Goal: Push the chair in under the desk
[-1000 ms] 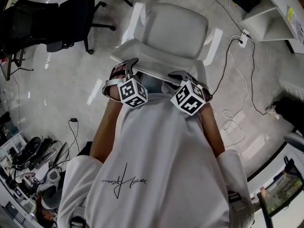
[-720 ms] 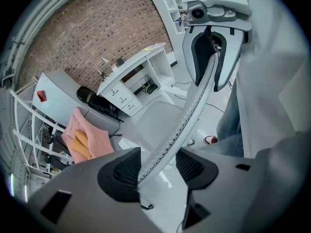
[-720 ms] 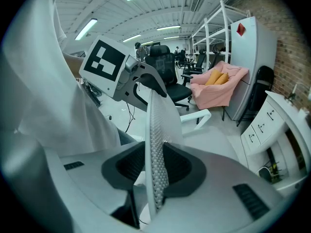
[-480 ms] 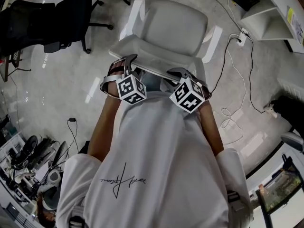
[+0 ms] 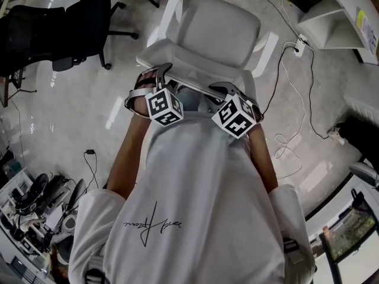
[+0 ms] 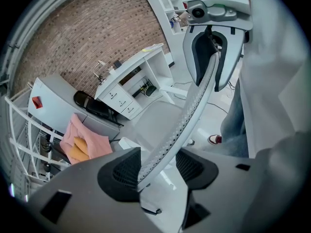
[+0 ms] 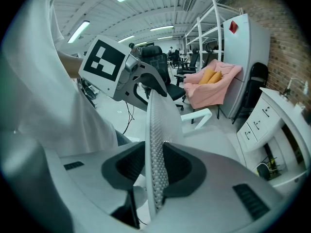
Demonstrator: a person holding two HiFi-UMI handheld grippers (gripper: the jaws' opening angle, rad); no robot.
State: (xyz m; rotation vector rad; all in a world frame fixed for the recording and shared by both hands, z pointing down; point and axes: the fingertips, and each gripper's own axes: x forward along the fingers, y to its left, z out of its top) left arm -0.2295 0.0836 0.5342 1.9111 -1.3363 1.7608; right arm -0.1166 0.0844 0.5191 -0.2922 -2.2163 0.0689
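A person's left gripper point(image 5: 161, 78) and right gripper point(image 5: 220, 91) are each clamped on the top rim of the backrest point(image 5: 195, 71) of a white office chair point(image 5: 219, 31), the perforated rim running between both pairs of pads; the chair stands on open floor, well apart from the white desk point(image 5: 331, 25) at upper right. The person's white shirt point(image 5: 195, 206) hides the chair's base, and the frame edge cuts off the desk; loose cables point(image 5: 287, 87) trail over the floor between chair and desk, and a black office chair point(image 5: 59, 22) stands at upper left.
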